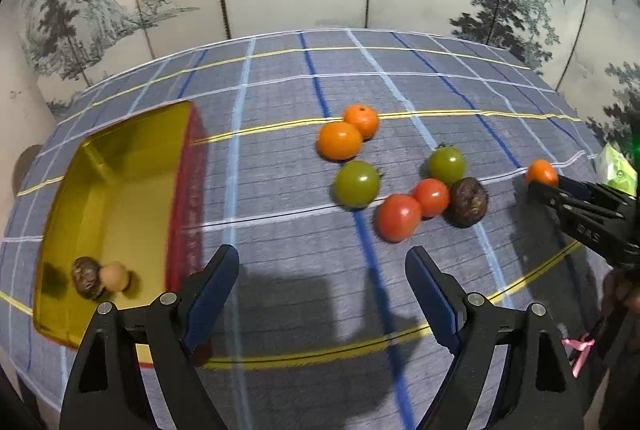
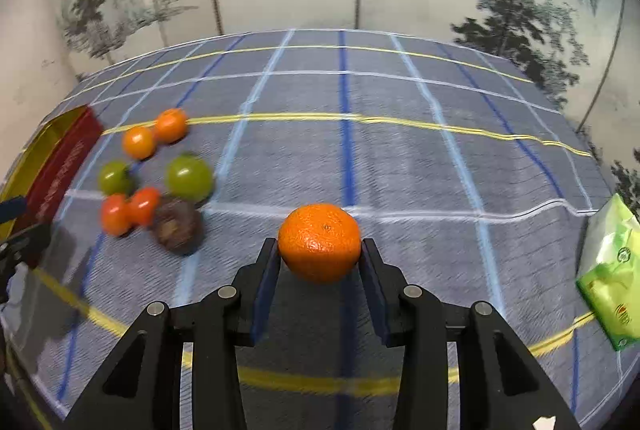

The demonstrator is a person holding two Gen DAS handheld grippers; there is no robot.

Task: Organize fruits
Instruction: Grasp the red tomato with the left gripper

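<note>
Gripping a mandarin (image 2: 320, 242) between both pads, our right gripper (image 2: 320, 250) holds it above the plaid cloth (image 2: 400, 158) — the remaining fruit cluster (image 2: 156, 182) lies at ten o'clock from it. Our left gripper (image 1: 320, 270) hangs open and empty, the gold tray (image 1: 120, 198) at nine o'clock holding a dark fruit (image 1: 87, 276) and a pale one (image 1: 115, 276).

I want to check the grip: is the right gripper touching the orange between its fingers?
Touching. The right wrist view shows the right gripper with both pads pressed against the sides of the orange, with no gap on either side.
</note>
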